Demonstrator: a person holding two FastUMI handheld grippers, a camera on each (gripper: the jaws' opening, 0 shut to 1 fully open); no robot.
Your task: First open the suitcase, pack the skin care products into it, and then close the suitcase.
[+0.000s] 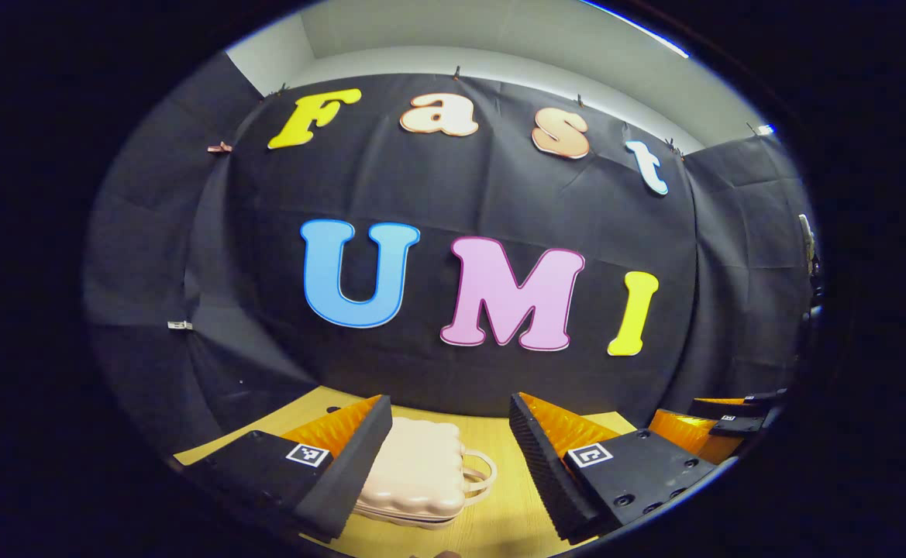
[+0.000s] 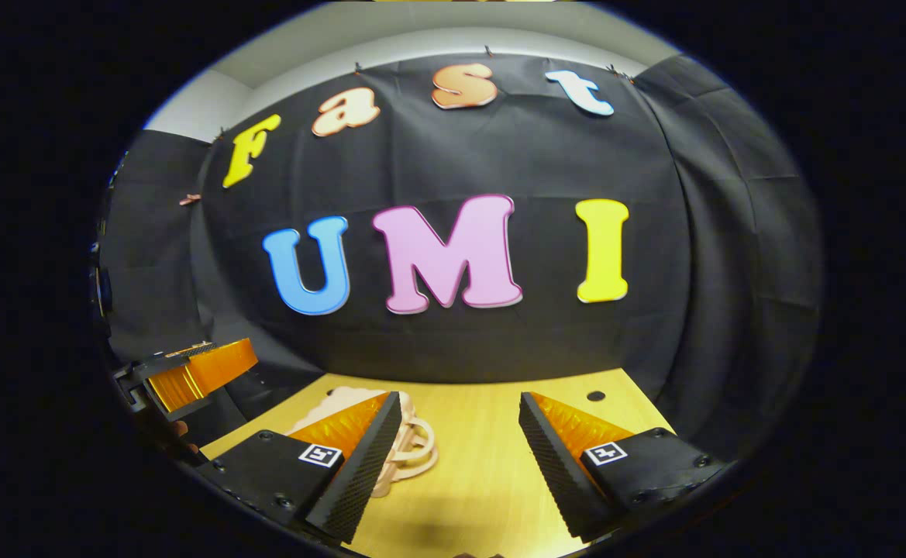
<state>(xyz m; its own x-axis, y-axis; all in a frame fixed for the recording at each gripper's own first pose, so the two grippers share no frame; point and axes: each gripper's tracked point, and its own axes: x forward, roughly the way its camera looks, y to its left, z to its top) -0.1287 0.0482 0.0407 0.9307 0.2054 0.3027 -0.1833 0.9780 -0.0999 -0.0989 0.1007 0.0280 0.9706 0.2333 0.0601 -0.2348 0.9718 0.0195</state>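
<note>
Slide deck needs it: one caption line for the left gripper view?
Open left gripper hovers above closed pink suitcase on wooden table, before packing begins.

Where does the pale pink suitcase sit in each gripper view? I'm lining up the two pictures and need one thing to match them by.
Left gripper view: the suitcase lies closed at bottom centre, between the open fingers, handle to the right.
Right gripper view: the suitcase lies at lower left of centre, partly behind the left finger.
Shared landmark: the wooden table beneath it.
</note>
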